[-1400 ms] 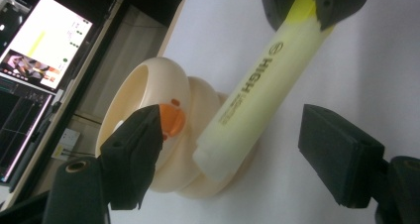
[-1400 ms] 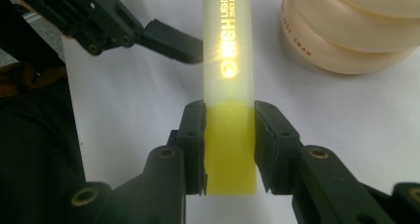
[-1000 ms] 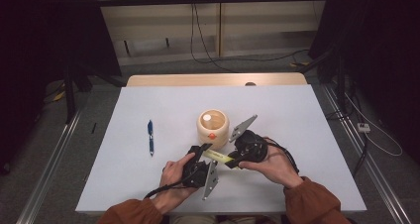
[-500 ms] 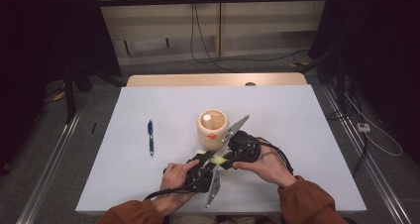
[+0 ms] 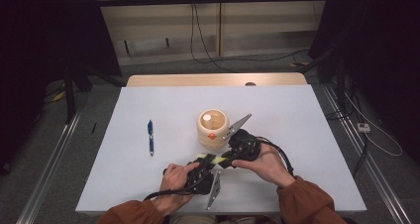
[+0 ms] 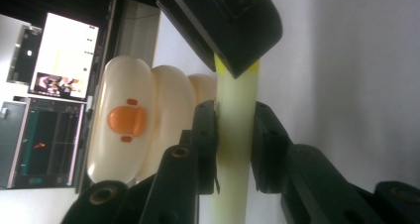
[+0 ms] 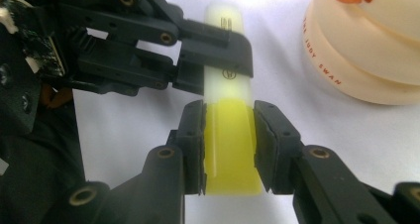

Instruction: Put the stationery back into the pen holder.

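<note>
Beside the cream holder [image 5: 213,129], both claws clamp the highlighter [image 5: 213,160]; blue pen [image 5: 150,136] apart.

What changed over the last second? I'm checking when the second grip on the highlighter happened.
The left gripper came in toward the right one and its jaws have just been closing around the highlighter's pale barrel. The right gripper kept its hold on the yellow cap. The cream holder and blue pen stayed put.

Both hand-held grippers [image 5: 214,160] clamped, left just closing.
</note>
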### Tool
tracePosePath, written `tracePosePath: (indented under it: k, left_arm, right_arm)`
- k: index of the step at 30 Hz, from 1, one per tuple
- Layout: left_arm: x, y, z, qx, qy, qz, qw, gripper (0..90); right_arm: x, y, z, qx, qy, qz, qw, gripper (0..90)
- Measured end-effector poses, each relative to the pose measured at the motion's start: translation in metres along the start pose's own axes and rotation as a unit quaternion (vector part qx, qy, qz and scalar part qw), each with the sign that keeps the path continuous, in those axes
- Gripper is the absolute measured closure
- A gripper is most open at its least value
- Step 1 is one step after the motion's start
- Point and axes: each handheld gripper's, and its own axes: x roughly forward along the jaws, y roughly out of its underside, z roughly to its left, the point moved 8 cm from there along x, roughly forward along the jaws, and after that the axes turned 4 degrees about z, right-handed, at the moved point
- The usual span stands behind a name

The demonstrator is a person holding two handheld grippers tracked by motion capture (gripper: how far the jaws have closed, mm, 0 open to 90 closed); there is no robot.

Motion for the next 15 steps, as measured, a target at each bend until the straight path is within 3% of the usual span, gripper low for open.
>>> tracePosePath:
  k: [2, 4, 9, 14, 15]
  left_arm:
    - [0.001, -0.001, -0.001, -0.018, 0.007, -0.011, 0.9997, 77.0]
    - [0.001, 0.0, 0.0, -0.029, 0.017, -0.008, 0.9994, 77.3]
    - [0.001, 0.004, 0.002, -0.067, 0.034, -0.015, 0.9971, 77.4]
    - [0.0, 0.01, 0.006, -0.133, 0.055, -0.023, 0.9893, 77.3]
    - [0.001, 0.009, 0.006, -0.154, 0.059, -0.035, 0.9857, 77.3]
  right_arm:
    - [-0.001, 0.0, 0.0, 0.001, -0.002, -0.009, 1.0, 66.8]
    - [-0.002, 0.0, -0.001, 0.0, 0.0, -0.017, 0.9998, 65.7]
    - [-0.005, 0.002, -0.004, 0.009, 0.014, -0.033, 0.9993, 55.3]
    - [-0.007, 0.007, -0.008, 0.006, 0.032, -0.054, 0.998, 43.9]
    - [-0.008, 0.008, -0.009, 0.002, 0.035, -0.057, 0.9978, 42.9]
